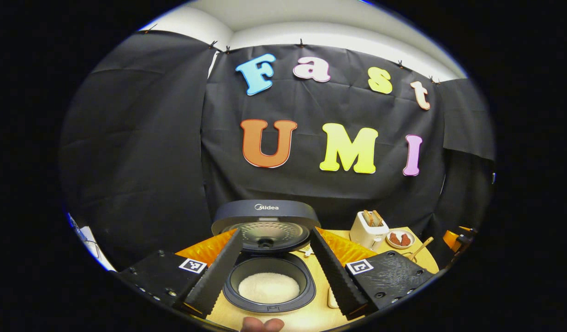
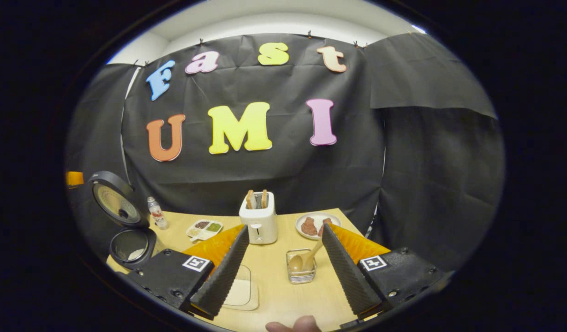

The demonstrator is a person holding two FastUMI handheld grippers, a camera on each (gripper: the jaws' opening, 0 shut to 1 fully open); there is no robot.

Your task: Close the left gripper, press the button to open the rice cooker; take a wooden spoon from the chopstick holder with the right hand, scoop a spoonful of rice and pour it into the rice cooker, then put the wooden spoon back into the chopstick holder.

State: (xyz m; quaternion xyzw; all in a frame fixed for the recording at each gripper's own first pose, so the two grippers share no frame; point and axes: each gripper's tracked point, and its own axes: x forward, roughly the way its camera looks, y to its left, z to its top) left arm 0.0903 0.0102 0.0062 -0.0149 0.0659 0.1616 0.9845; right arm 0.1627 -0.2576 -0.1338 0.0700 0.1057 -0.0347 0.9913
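Note:
The dark rice cooker stands open, its lid tipped up at the back and white rice in the inner pot. My left gripper is open above it, one finger on each side of the pot, holding nothing. In the right gripper view the cooker sits at the far left. The wire chopstick holder holds the wooden spoon, whose handle leans up to the right. My right gripper is open and empty, with the holder between and below its fingers. A clear tub of rice lies by its left finger.
A white toaster with bread stands behind the holder, beside a plate of food. A divided dish and a small bottle sit near the cooker. The wooden table ends at the black cloth wall.

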